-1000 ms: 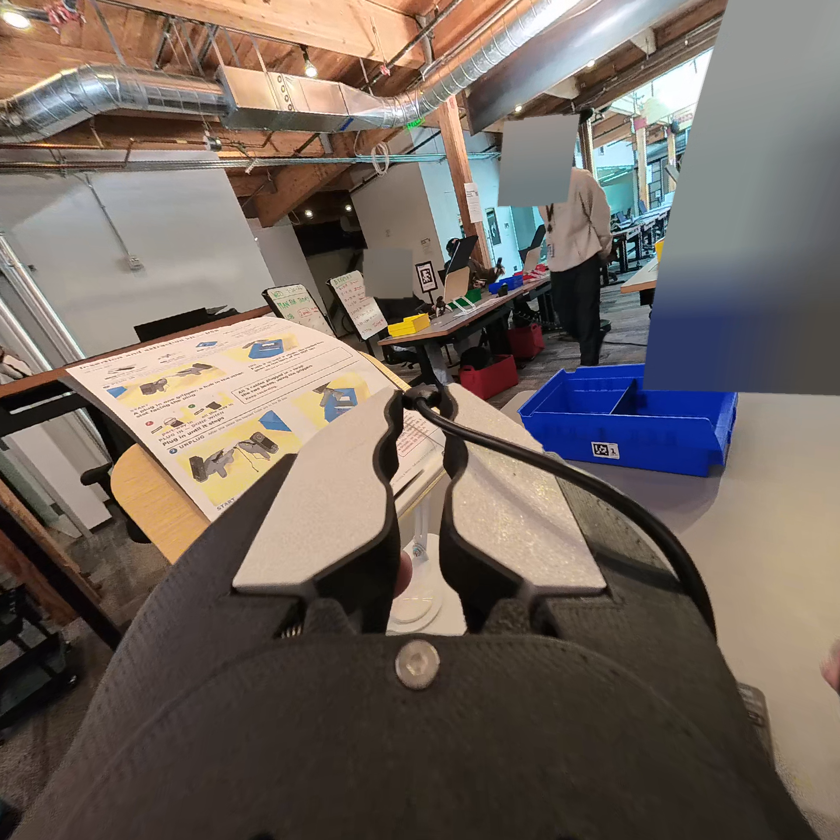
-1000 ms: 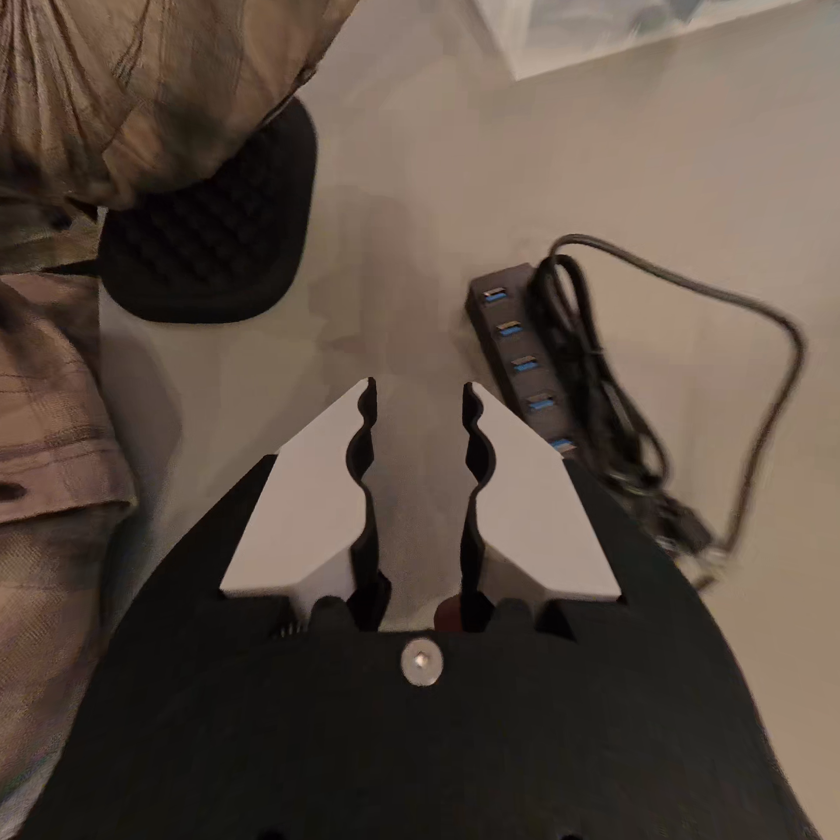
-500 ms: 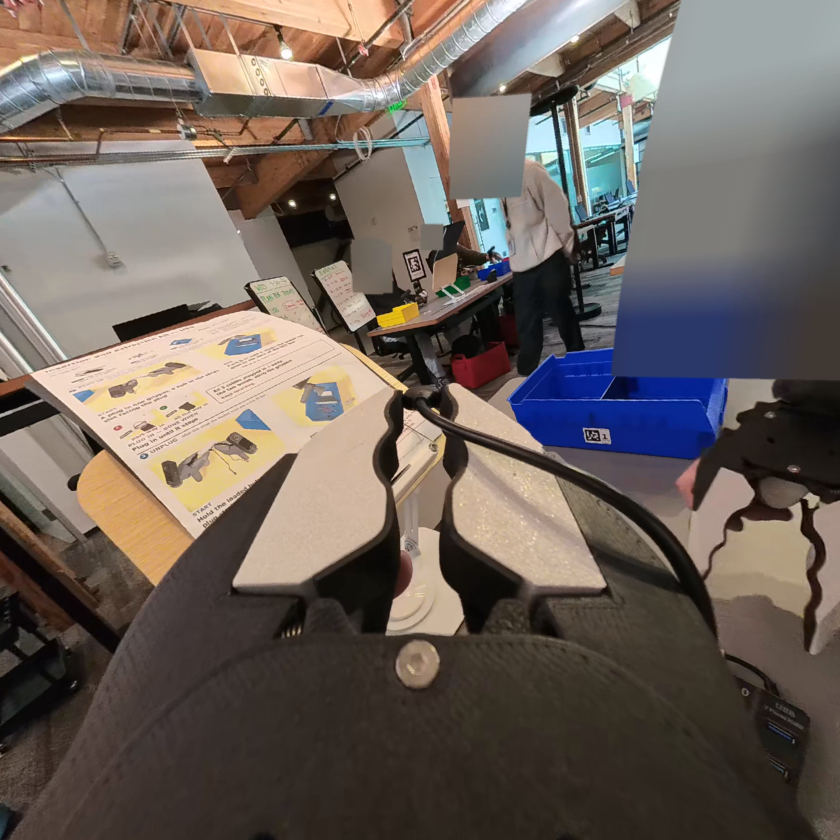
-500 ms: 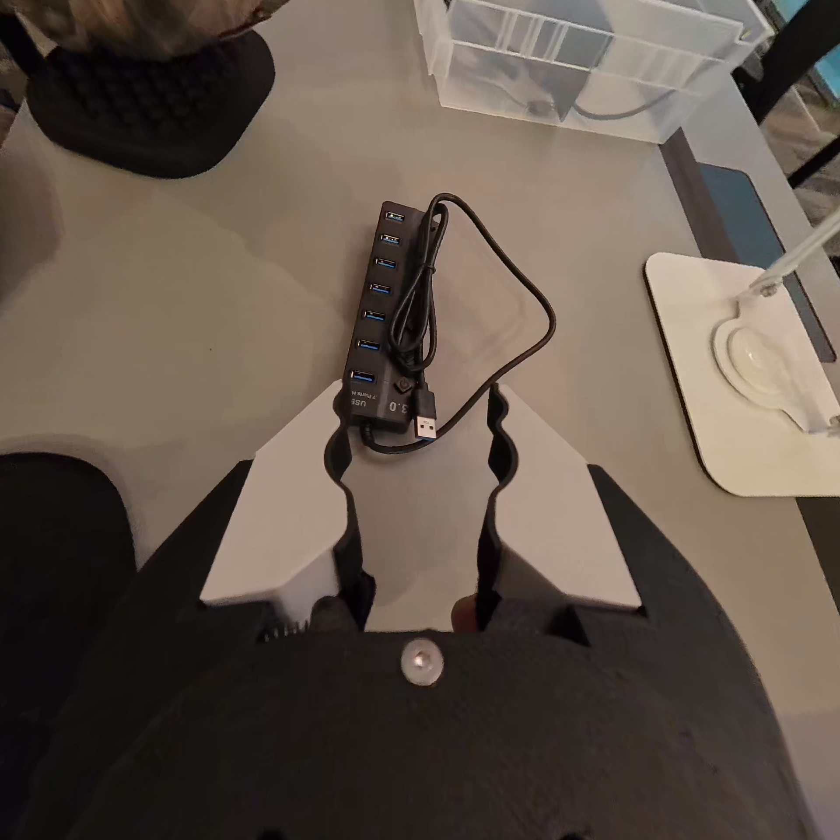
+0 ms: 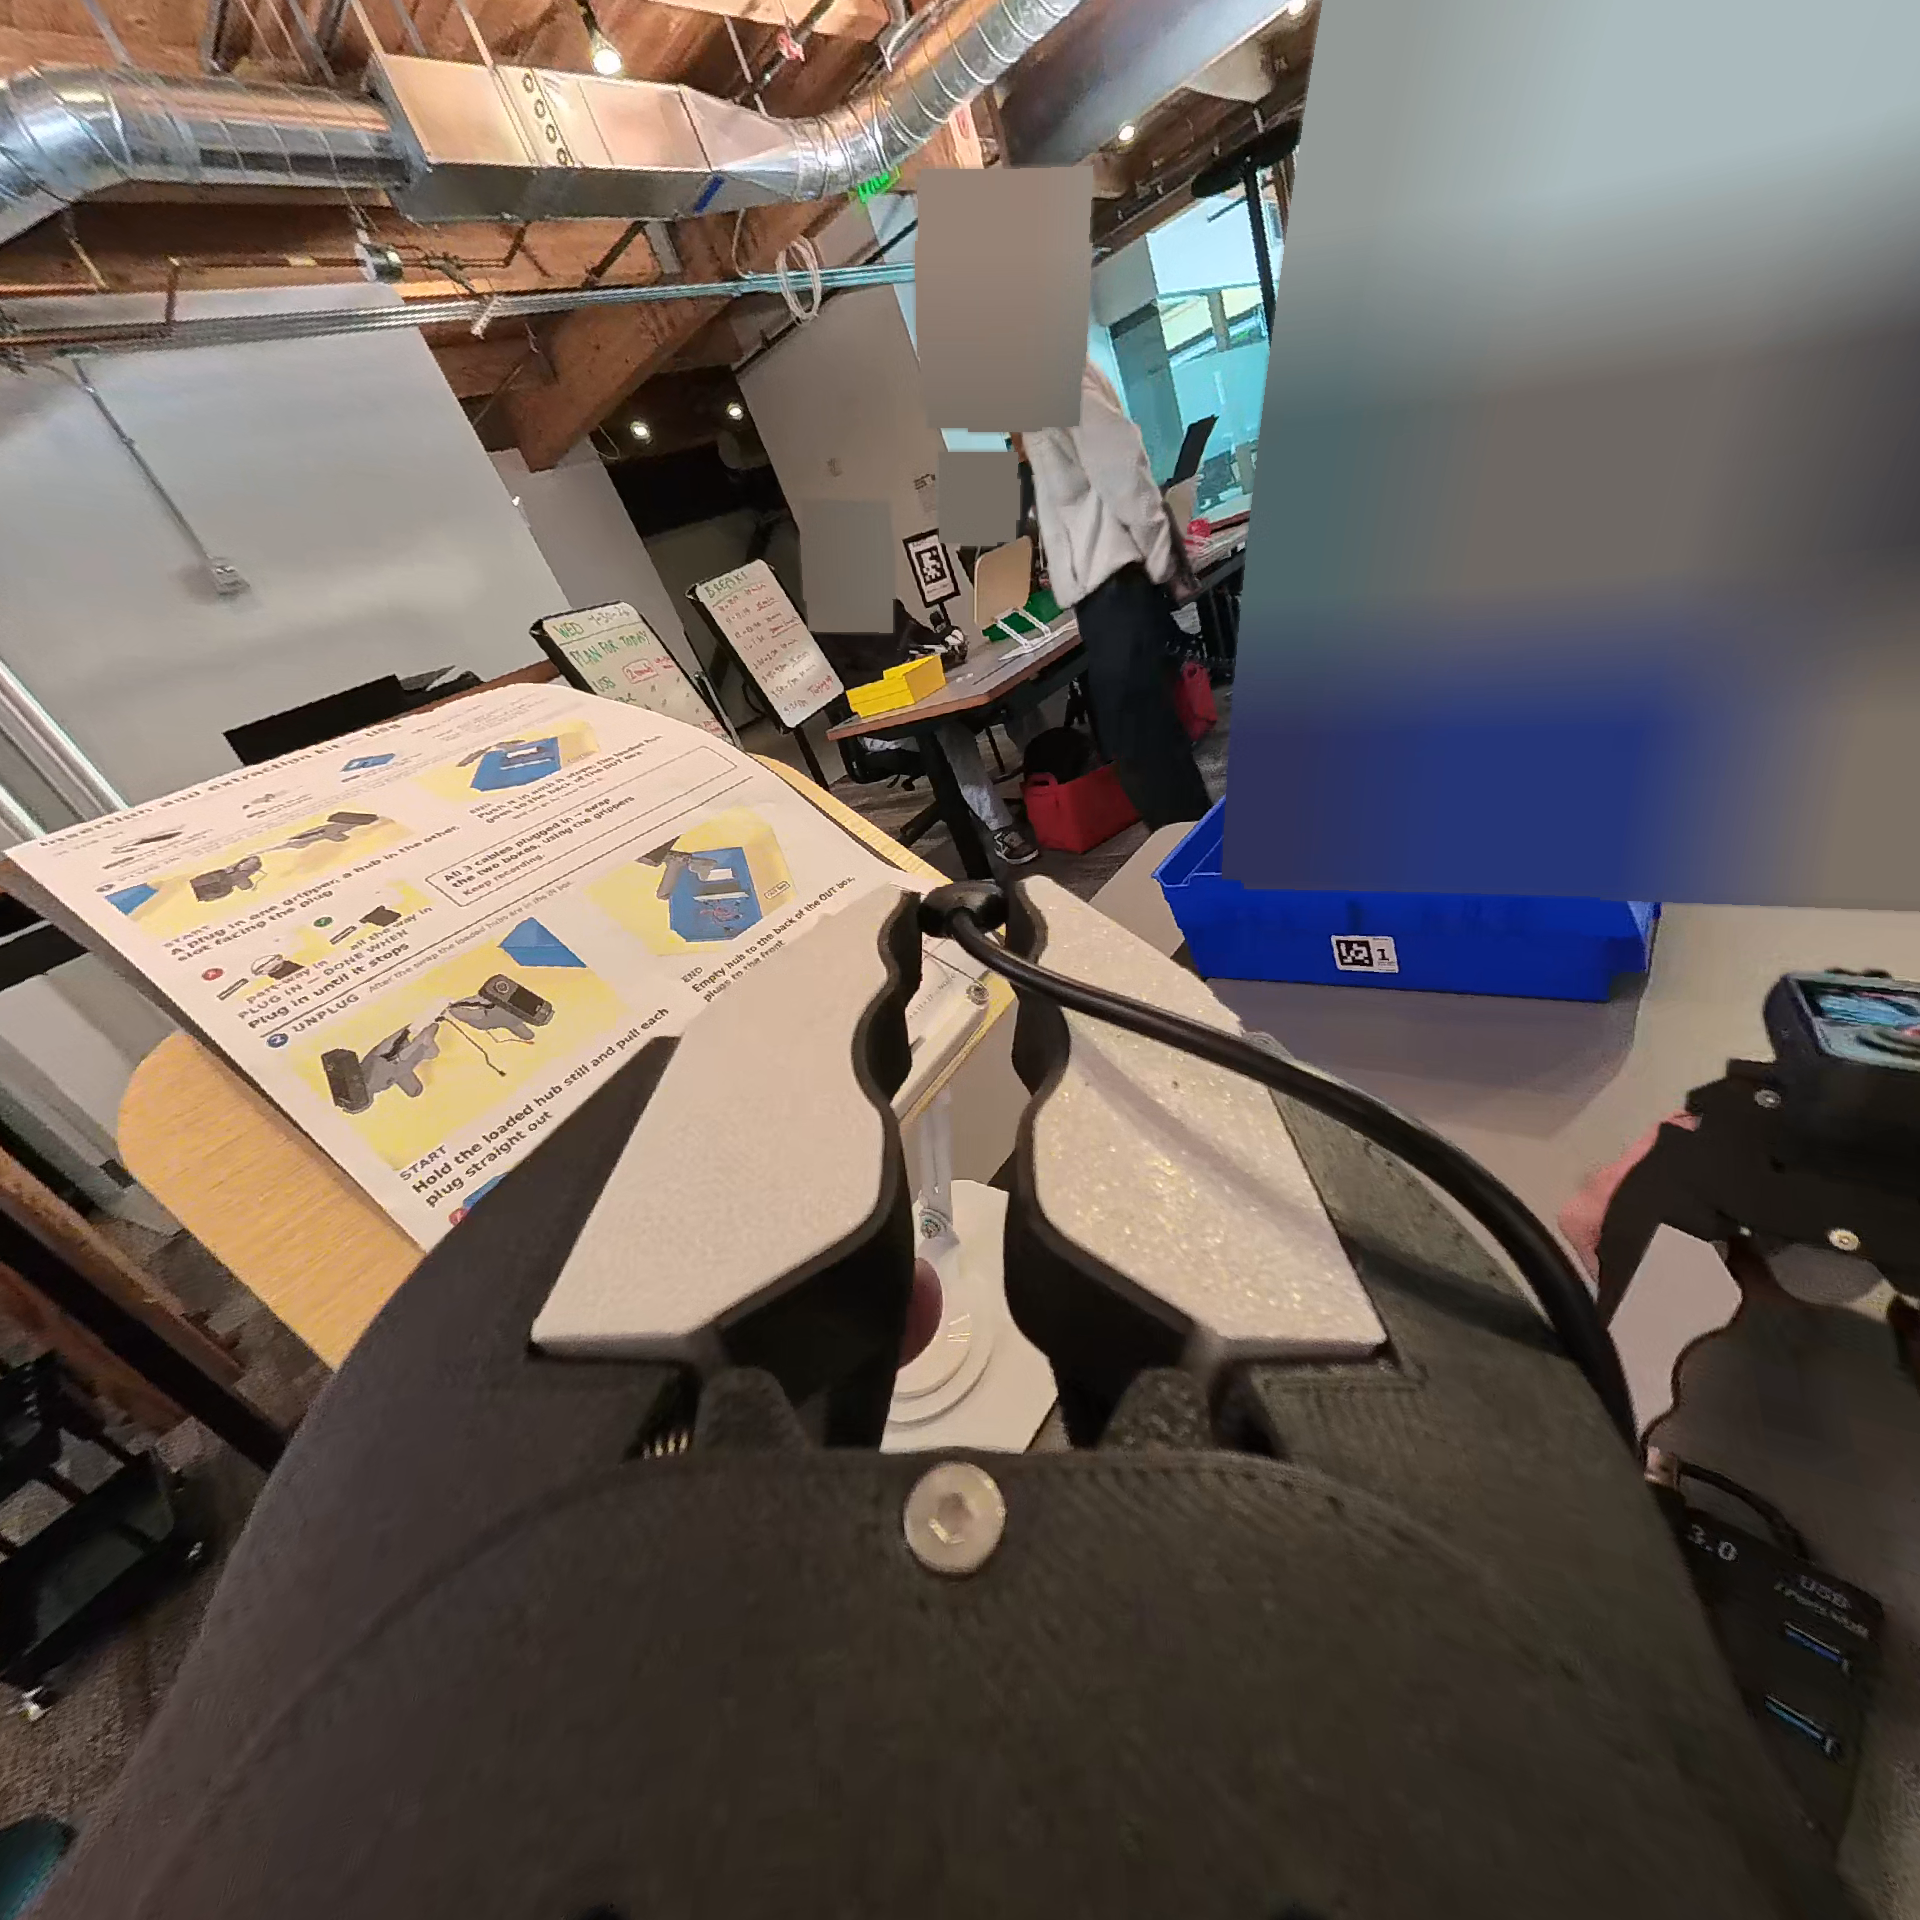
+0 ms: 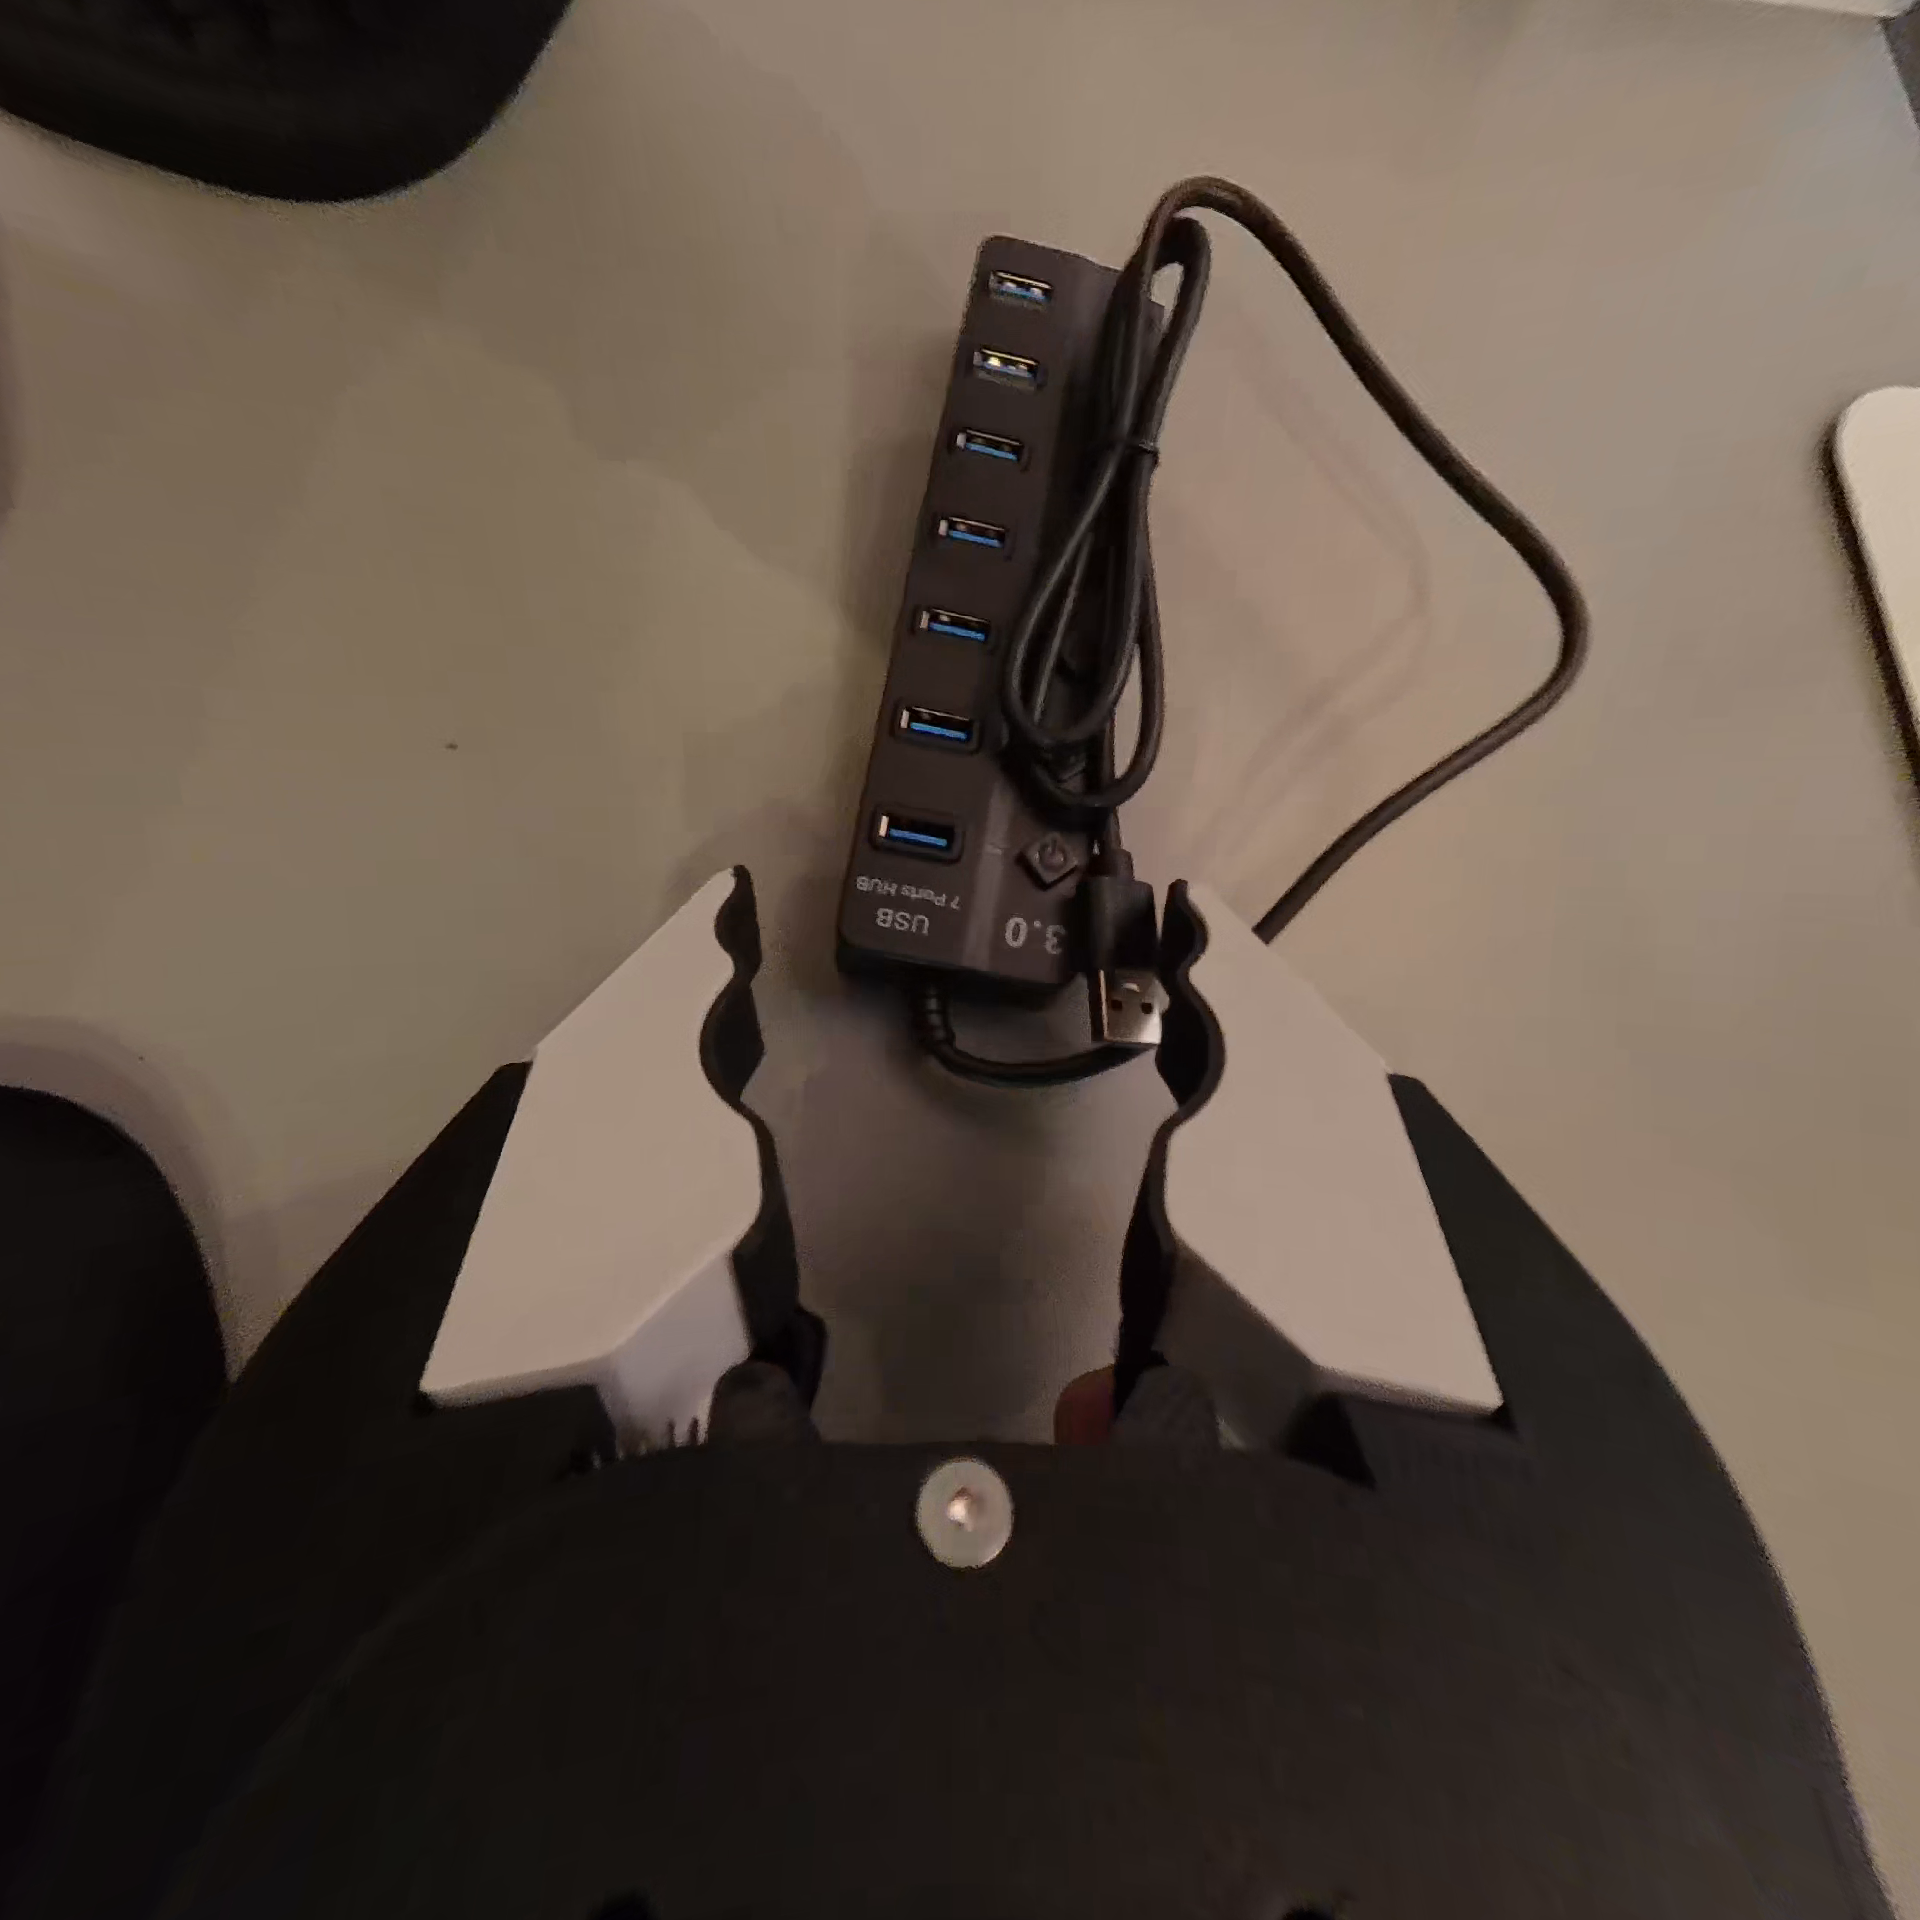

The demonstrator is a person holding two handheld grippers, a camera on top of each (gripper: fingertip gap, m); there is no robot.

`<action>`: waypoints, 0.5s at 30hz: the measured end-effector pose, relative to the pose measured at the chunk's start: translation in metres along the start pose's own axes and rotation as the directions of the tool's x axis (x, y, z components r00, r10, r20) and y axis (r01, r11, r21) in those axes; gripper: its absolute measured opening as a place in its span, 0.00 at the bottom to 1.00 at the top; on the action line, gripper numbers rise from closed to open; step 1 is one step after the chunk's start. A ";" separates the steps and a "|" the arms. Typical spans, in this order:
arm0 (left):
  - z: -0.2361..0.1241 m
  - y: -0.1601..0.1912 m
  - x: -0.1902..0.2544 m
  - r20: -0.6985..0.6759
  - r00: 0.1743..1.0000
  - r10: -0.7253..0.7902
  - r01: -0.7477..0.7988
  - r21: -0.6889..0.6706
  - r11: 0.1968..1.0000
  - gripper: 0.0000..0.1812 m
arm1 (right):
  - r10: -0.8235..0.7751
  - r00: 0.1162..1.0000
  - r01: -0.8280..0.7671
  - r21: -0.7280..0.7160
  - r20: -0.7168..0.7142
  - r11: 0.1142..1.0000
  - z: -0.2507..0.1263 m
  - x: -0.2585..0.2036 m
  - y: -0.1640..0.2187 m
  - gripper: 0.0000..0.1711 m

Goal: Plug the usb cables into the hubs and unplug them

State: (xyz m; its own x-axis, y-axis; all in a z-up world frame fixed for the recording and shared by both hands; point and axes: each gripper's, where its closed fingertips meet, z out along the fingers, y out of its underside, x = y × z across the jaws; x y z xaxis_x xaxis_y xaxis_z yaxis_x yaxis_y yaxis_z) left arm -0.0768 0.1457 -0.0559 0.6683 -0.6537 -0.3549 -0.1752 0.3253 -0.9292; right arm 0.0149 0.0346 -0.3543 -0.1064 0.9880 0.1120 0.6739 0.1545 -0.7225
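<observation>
Your right gripper (image 6: 961,914), jaws spread wide, has dropped close over the black hub (image 6: 966,644), ready to grasp it, while your left gripper (image 5: 961,914) keeps pinching its cable (image 5: 1299,1081).

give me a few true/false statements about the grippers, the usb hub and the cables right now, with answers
1. The left gripper is shut on a black cable. True.
2. The right gripper is shut on the black multi-port USB hub. False: its jaws stand open around the hub's near end.
3. A cable is plugged into the hub's ports. False: every visible port is empty.
4. The hub's own coiled black cord lies on it, its silver plug free. True.
</observation>
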 end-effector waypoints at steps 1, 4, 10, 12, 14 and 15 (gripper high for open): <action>0.001 0.001 0.001 -0.001 1.000 0.003 -0.003 -0.003 1.000 0.08 | -0.004 1.000 0.004 0.009 -0.024 1.000 -0.001 0.002 0.000 0.42; 0.002 0.001 0.003 0.002 1.000 0.019 -0.019 -0.010 1.000 0.08 | -0.027 0.997 0.031 0.055 -0.073 0.998 -0.015 0.000 -0.012 0.34; 0.003 0.000 0.008 -0.012 1.000 0.022 -0.022 -0.008 1.000 0.09 | 0.033 0.999 -0.033 -0.002 0.011 0.999 -0.010 -0.016 0.000 0.41; 0.005 0.000 0.010 -0.015 0.999 0.029 -0.029 -0.012 1.000 0.09 | 0.049 0.999 -0.049 0.007 -0.022 0.999 -0.006 -0.010 0.002 0.46; 0.005 0.000 0.012 -0.017 0.999 0.041 -0.041 -0.013 0.999 0.09 | 0.058 0.998 -0.057 0.021 -0.038 0.998 -0.002 -0.006 0.002 0.47; 0.005 0.000 0.013 -0.017 0.999 0.044 -0.045 -0.014 0.999 0.08 | 0.059 0.998 -0.058 0.027 -0.038 0.998 -0.001 -0.005 0.001 0.46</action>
State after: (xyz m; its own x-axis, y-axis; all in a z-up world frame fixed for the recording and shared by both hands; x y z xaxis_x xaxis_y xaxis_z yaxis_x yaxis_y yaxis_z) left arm -0.0648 0.1407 -0.0595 0.6476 -0.6501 -0.3975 -0.2152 0.3443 -0.9139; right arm 0.0169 0.0294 -0.3551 -0.0382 0.9948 0.0949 0.6591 0.0964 -0.7459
